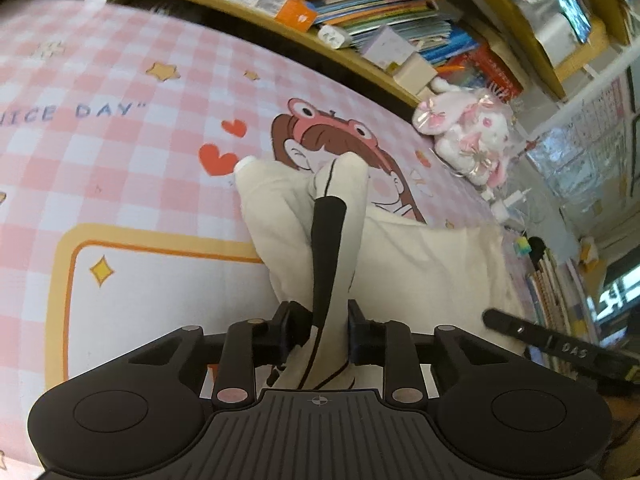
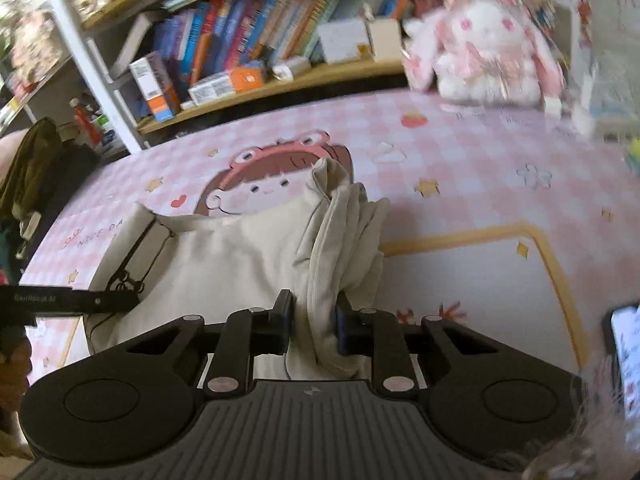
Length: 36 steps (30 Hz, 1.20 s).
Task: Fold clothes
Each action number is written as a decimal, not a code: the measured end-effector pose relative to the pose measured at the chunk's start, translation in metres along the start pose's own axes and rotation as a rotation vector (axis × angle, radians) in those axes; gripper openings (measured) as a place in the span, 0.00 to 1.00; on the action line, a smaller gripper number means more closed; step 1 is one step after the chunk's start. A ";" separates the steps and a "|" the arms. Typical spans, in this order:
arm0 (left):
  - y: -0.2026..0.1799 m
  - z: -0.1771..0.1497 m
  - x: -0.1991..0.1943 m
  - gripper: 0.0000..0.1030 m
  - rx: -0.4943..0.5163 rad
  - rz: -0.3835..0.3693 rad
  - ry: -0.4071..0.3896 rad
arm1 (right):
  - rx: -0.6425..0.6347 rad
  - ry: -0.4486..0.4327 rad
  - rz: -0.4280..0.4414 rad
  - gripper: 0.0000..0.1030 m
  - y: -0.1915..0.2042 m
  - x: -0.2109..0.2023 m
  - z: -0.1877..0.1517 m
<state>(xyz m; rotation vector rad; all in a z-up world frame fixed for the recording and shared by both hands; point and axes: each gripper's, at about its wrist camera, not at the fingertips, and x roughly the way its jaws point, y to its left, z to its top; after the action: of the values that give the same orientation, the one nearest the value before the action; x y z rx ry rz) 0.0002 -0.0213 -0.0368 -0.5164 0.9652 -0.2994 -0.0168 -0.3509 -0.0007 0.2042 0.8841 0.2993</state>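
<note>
I'm working over a bed or table covered with a pink checked sheet (image 1: pixel 120 152) printed with a cartoon girl in a frog hat, a bookshelf (image 2: pixel 240 60) behind it and a pink-and-white plush rabbit (image 2: pixel 484 48) sitting at its far edge. The cream garment (image 2: pixel 224 264) lies in the middle of the sheet, directly ahead of both tools, partly spread flat and partly drawn up into bunched folds. It reads to me as light, soft knit or cotton: it sags and creases freely, so I expect it to drape and slump rather than hold a fold unless I lay it down smoothly. A thin dark stripe and a black band (image 1: pixel 328 252) run along the section near my left side, probably trim or a strap. My left gripper (image 1: pixel 318 332) is closed narrowly on a gathered strip of that cream fabric, the cloth rising between its jaws. My right gripper (image 2: pixel 314 320) is likewise pinched on a thick ribbed bunch, perhaps a cuff or hem. Hems and seams look like the safest holds, since the doubled cloth there should slip less than a single loose layer.
</note>
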 end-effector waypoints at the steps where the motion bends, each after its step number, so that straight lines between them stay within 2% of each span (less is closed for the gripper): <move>1: 0.001 0.000 0.000 0.34 -0.002 -0.002 0.004 | 0.036 0.019 0.004 0.19 -0.006 0.003 0.000; 3: 0.004 0.001 0.002 0.38 -0.005 -0.004 0.013 | 0.122 0.048 0.013 0.24 -0.019 0.005 0.001; 4: 0.006 0.002 0.003 0.40 -0.010 -0.006 0.017 | 0.165 0.060 0.017 0.32 -0.024 0.006 0.001; 7: 0.010 0.004 0.007 0.45 -0.027 -0.014 0.031 | 0.283 0.091 0.037 0.43 -0.043 0.006 -0.001; 11: 0.013 0.004 0.009 0.46 -0.048 -0.030 0.029 | 0.423 0.137 0.091 0.45 -0.060 0.007 -0.009; 15: 0.012 0.004 0.013 0.46 -0.058 -0.035 0.022 | 0.497 0.158 0.133 0.47 -0.070 0.011 -0.013; 18: 0.009 0.004 0.016 0.41 -0.063 -0.030 0.017 | 0.489 0.175 0.164 0.47 -0.069 0.016 -0.010; 19: 0.008 0.004 0.016 0.36 -0.059 -0.024 0.018 | 0.481 0.180 0.171 0.46 -0.068 0.018 -0.009; 21: 0.003 0.002 0.016 0.27 -0.040 -0.007 0.019 | 0.425 0.187 0.156 0.36 -0.060 0.022 -0.005; 23: -0.006 0.000 0.013 0.26 0.005 0.011 0.011 | 0.285 0.141 0.111 0.21 -0.043 0.018 -0.001; 25: -0.008 -0.001 0.012 0.27 0.014 0.019 0.016 | 0.041 0.051 0.042 0.20 -0.015 0.007 0.001; 26: -0.008 -0.002 0.013 0.27 0.012 0.021 0.021 | -0.022 0.035 0.025 0.20 -0.009 0.005 0.001; 30: 0.000 0.001 0.015 0.36 -0.031 0.002 0.039 | 0.075 0.091 0.048 0.22 -0.026 0.012 0.001; 31: 0.001 0.001 0.015 0.38 -0.035 0.002 0.043 | 0.099 0.104 0.053 0.27 -0.030 0.013 0.001; 32: 0.001 0.001 0.016 0.39 -0.037 0.002 0.042 | 0.129 0.117 0.061 0.33 -0.035 0.015 0.000; 36: 0.000 0.000 0.019 0.40 -0.055 -0.002 0.024 | 0.285 0.162 0.111 0.37 -0.055 0.022 -0.004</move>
<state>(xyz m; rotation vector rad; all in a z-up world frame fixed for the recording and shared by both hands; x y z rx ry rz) 0.0105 -0.0298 -0.0505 -0.5652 0.9989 -0.2818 0.0029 -0.3944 -0.0355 0.4997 1.0769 0.2947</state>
